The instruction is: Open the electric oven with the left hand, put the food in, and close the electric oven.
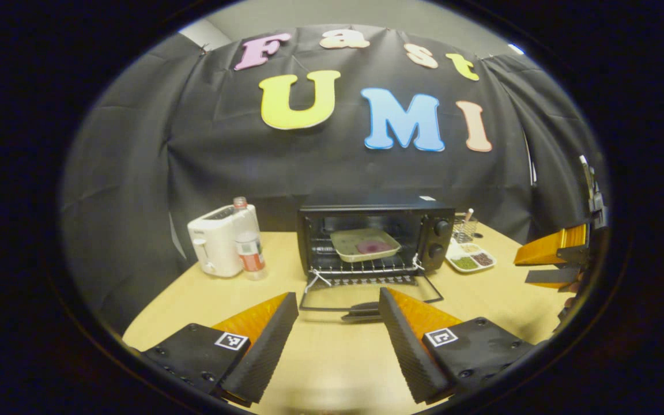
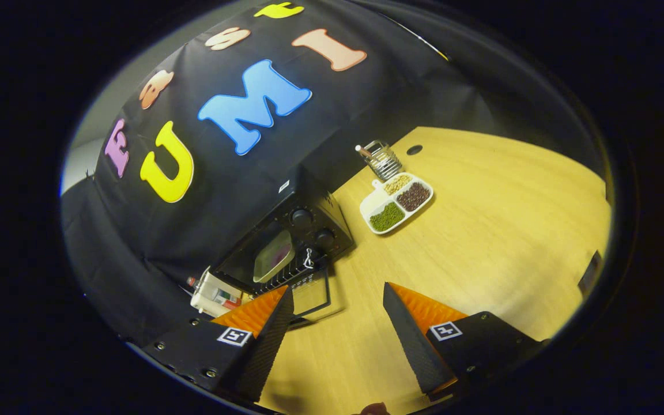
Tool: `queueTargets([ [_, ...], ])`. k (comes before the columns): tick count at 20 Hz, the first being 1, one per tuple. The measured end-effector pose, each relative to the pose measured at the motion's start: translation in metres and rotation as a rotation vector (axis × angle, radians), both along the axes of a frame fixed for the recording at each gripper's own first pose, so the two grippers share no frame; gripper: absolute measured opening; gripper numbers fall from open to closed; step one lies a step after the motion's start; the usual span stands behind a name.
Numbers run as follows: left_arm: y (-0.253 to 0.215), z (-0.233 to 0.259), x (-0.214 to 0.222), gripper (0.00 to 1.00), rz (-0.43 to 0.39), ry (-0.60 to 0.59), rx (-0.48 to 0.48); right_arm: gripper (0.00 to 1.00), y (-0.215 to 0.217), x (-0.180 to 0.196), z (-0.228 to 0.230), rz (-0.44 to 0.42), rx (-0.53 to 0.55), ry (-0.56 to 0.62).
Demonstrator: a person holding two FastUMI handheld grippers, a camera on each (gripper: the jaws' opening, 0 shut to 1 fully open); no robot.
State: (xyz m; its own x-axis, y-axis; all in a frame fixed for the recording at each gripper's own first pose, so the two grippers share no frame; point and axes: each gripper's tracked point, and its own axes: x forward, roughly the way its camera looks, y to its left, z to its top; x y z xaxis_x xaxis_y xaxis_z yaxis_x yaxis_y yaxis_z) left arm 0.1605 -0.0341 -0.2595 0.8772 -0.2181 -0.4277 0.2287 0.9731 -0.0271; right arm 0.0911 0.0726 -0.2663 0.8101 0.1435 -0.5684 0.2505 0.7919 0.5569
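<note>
Oven door (image 1: pixel 366 295) lies flat — handle (image 1: pixel 361 313) just beyond the spread, empty left gripper (image 1: pixel 338 328), food tray (image 1: pixel 365 244) inside; right gripper (image 2: pixel 338 323), released, stands farther off.

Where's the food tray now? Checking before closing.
In the left gripper view, the food tray sits on the rack inside the open oven, between toaster and divided dish.

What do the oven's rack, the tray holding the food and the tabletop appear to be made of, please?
The oven's thin silvery wire rack looks like bare or plated metal: it glints. The pale greenish rectangular tray on it looks like matte ceramic or enamel; I cannot tell which. The light yellowish wood-grain tabletop looks like laminate or sealed wood, with streaked grain and a soft sheen.
</note>
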Motion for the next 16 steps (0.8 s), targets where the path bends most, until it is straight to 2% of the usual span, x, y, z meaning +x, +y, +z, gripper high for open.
queueTargets([
  [1, -0.006, -0.009, -0.001, 1.00, -0.012, 0.022, -0.004, 0.96, -0.006, -0.003, 0.003, -0.003, -0.025, -0.009],
  [3, -0.018, -0.028, 0.000, 0.91, -0.040, 0.074, -0.015, 0.96, -0.020, -0.011, 0.008, -0.024, -0.060, -0.023],
  [5, -0.028, -0.045, 0.004, 0.91, -0.059, 0.119, -0.026, 0.97, -0.031, -0.019, 0.013, -0.028, -0.120, -0.038],
  [7, -0.034, -0.063, 0.006, 1.00, -0.069, 0.161, -0.036, 0.96, -0.040, -0.027, 0.017, 0.000, -0.211, -0.057],
  [8, -0.036, -0.074, 0.010, 0.96, -0.072, 0.185, -0.036, 0.96, -0.044, -0.031, 0.022, 0.012, -0.261, -0.066],
  [9, -0.040, -0.084, 0.012, 1.00, -0.077, 0.211, -0.033, 0.96, -0.049, -0.033, 0.025, 0.021, -0.302, -0.077],
  [10, -0.043, -0.095, 0.013, 1.00, -0.083, 0.235, -0.030, 0.96, -0.051, -0.035, 0.029, 0.028, -0.338, -0.086],
  [11, -0.046, -0.104, 0.015, 0.96, -0.090, 0.254, -0.026, 0.96, -0.054, -0.037, 0.031, 0.030, -0.366, -0.090],
  [16, -0.061, -0.139, 0.022, 0.96, -0.121, 0.326, -0.004, 0.96, -0.057, -0.043, 0.036, 0.064, -0.470, -0.104],
])
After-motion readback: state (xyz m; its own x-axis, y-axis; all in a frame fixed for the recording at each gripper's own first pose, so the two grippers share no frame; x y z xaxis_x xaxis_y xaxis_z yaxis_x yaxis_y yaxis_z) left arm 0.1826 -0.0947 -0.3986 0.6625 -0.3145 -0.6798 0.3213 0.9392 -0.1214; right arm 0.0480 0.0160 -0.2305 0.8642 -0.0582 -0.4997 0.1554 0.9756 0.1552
